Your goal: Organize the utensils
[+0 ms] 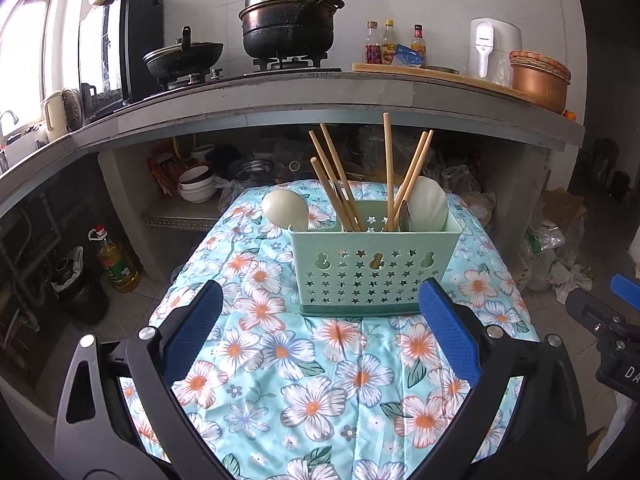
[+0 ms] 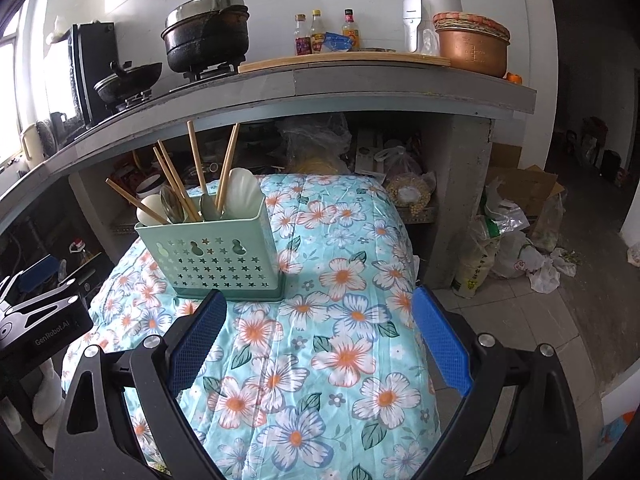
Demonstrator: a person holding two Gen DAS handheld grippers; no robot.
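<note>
Inside the green caddy [image 1: 372, 268], its wall hides the lower ends of chopsticks [image 1: 387, 168] and spoons [image 1: 427, 204].

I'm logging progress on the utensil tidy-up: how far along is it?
It looks nearly or fully done. The chopsticks, white spoons and a metal spoon all stand in the green caddy. Nothing is in hand: the left gripper and right gripper are open and empty. No loose utensil shows on the floral cloth.

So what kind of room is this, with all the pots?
It looks like a home kitchen. A big black pot sits on a gas stove, sauce bottles stand on the counter, and bowls are stacked underneath. Both the left gripper and the right gripper are open and holding nothing.
</note>
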